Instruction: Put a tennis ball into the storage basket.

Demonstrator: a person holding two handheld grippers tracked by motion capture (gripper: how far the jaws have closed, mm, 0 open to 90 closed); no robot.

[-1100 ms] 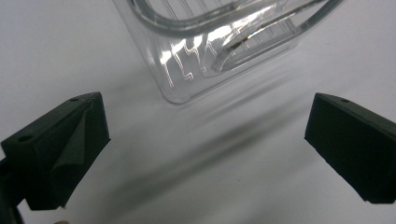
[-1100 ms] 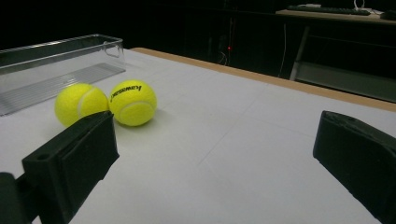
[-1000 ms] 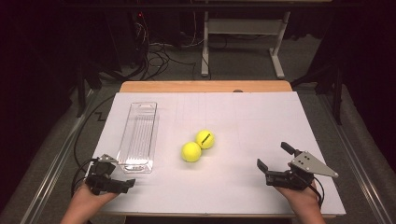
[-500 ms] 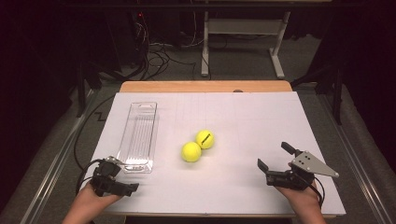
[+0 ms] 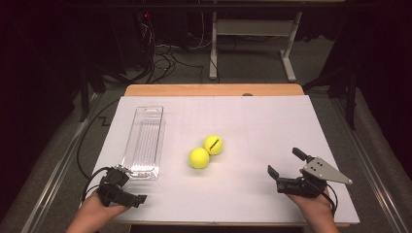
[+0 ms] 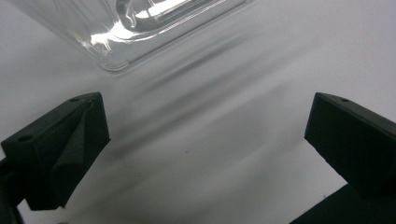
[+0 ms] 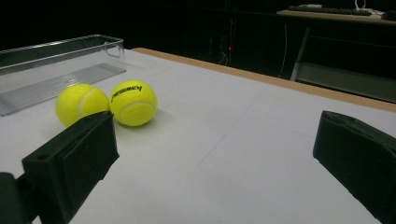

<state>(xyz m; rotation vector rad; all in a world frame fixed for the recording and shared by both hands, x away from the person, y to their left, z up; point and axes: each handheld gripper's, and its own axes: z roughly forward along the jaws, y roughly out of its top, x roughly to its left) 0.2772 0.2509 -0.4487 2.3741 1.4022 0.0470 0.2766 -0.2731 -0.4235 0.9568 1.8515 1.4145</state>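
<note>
I see the desk [image 5: 272, 126] covered in white, wood edge at the far side. On it lie a clear tray [image 5: 144, 141] and two yellow tennis balls [image 5: 206, 151], touching, to the tray's right.

The high view looks down over the worktop [image 5: 272, 121]; the right gripper view skims low across it, sharing the tennis balls [image 7: 133, 102].

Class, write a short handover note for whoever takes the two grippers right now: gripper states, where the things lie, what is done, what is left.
Left gripper: open, empty, low at the near end of the clear plastic tray.
Right gripper: open, empty, near right, aimed toward the balls.
Two yellow tennis balls sit side by side mid-table on the white table cover, right of the tray.
Done: nothing grasped, tray empty.
Left: probably the balls go into the tray.
</note>
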